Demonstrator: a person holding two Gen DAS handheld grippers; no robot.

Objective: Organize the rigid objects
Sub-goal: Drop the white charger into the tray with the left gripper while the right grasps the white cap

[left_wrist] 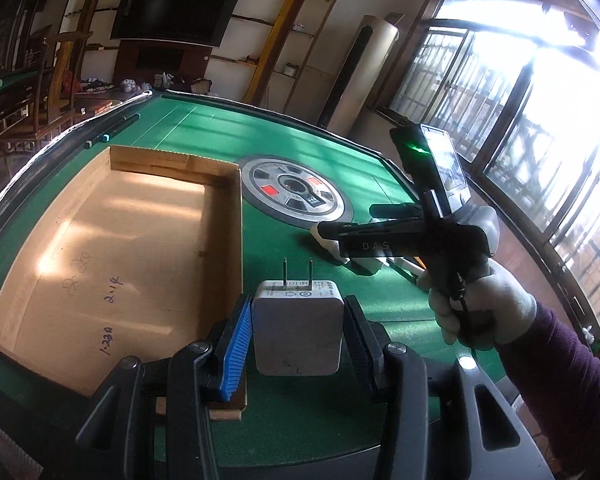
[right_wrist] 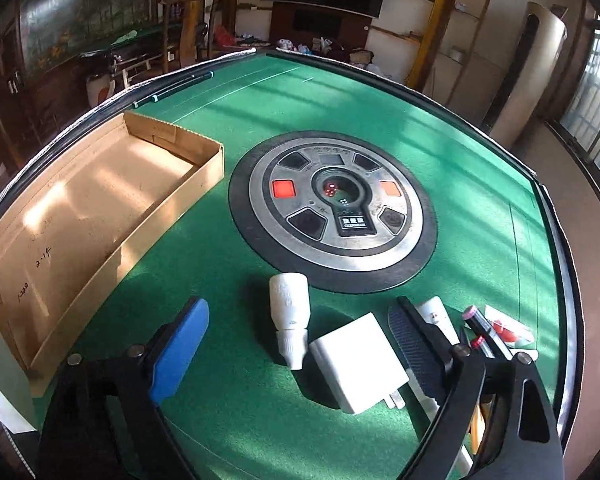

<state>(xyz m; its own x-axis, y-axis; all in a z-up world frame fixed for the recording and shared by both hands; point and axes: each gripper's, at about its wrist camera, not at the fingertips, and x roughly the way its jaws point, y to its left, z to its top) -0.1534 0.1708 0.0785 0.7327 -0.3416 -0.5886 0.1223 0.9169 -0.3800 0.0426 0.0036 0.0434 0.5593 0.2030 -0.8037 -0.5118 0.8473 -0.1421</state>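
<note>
My left gripper (left_wrist: 298,334) is shut on a white plug charger (left_wrist: 298,330), prongs pointing away, held above the green table next to the right wall of the shallow cardboard box (left_wrist: 100,248). My right gripper (right_wrist: 296,344) is open above a white bottle (right_wrist: 289,312) and a second white charger (right_wrist: 356,360), both lying on the felt between its fingers. The box also shows in the right wrist view (right_wrist: 80,216), at the left. The right gripper also shows in the left wrist view (left_wrist: 332,240), held by a gloved hand.
A round control panel (right_wrist: 334,212) is set in the table's middle. A white tube (right_wrist: 436,314), a dark pen (right_wrist: 480,334) and a red-and-white item (right_wrist: 508,328) lie to the right of the right gripper. Two dark rods (right_wrist: 172,88) lie near the far left rim.
</note>
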